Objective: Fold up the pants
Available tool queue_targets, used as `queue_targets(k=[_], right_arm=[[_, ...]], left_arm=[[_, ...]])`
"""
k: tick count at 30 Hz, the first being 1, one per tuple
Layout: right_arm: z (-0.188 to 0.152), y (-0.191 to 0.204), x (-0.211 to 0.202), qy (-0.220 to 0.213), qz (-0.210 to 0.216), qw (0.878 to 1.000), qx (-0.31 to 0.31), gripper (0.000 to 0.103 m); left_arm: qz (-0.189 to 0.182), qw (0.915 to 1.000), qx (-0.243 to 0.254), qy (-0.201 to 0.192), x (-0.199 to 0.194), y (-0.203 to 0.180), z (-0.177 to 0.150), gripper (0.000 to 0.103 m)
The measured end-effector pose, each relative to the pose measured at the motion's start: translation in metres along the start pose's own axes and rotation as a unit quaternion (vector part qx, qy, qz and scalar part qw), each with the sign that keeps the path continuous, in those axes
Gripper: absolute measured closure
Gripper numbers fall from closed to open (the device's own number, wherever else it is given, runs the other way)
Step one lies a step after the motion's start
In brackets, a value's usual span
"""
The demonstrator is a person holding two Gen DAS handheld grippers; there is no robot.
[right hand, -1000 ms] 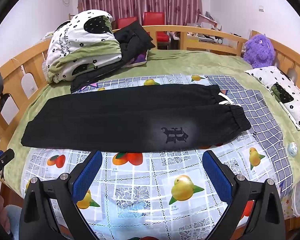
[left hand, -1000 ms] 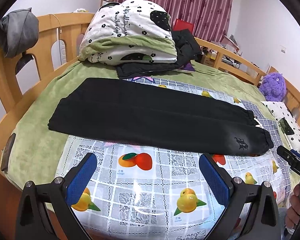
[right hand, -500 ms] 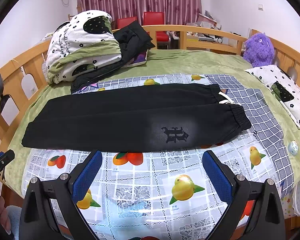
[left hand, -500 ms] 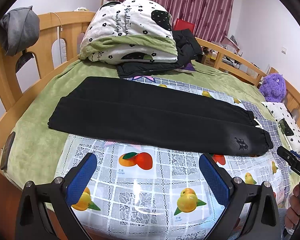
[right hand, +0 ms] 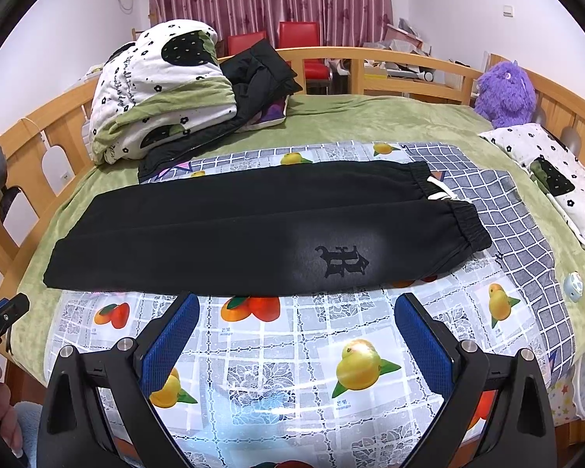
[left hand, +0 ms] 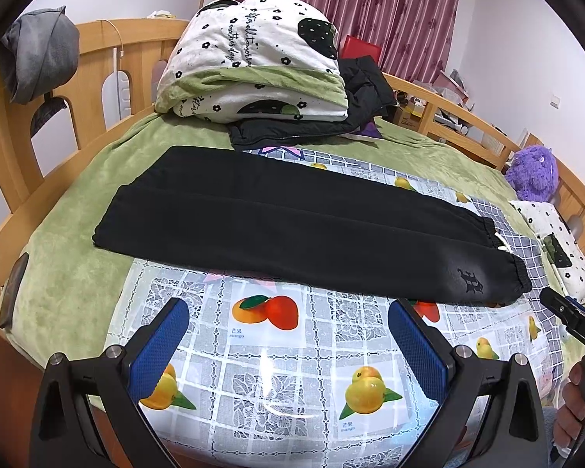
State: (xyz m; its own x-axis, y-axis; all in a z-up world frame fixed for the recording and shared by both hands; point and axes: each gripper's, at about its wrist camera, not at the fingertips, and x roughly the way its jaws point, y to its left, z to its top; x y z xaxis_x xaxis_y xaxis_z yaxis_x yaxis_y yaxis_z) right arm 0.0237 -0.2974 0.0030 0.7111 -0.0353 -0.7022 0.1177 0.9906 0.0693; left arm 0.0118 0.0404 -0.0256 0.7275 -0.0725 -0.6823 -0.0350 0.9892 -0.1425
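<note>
Black sweatpants (left hand: 300, 230) lie flat lengthwise on the bed (left hand: 70, 273), ready for folding; both grippers' fingers (left hand: 158, 347) (right hand: 421, 341) hover spread, empty.

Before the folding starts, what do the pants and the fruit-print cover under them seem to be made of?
Pants: likely soft matte fleece or sweatshirt knit; the black cloth gives no shine and has gathered elastic ends. Cover: probably glossy plastic or vinyl; light glares off its lace-patterned surface.
</note>
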Motion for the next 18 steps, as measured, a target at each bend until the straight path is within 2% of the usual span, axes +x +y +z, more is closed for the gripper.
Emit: queue_targets(k=[10,15,18], right_arm=[[0.0,0.003,-0.001,-0.006,0.003,1.0,-0.008,0.004],[0.003,0.003,-0.004,-0.017,0.023,1.0,-0.004,0.004],[0.009,-0.002,-0.005,-0.036,0.034,0.999,0.007,0.004]], left_arm=[[-0.015,0.9998,-0.012,0.008,0.001,-0.003,0.002,0.0],[-0.048,0.9987,-0.016,-0.007,-0.001,-0.004,0.012,0.0],[-0.009,0.9995,0.007,-0.03,-0.001,-0.005,0.025,0.0]])
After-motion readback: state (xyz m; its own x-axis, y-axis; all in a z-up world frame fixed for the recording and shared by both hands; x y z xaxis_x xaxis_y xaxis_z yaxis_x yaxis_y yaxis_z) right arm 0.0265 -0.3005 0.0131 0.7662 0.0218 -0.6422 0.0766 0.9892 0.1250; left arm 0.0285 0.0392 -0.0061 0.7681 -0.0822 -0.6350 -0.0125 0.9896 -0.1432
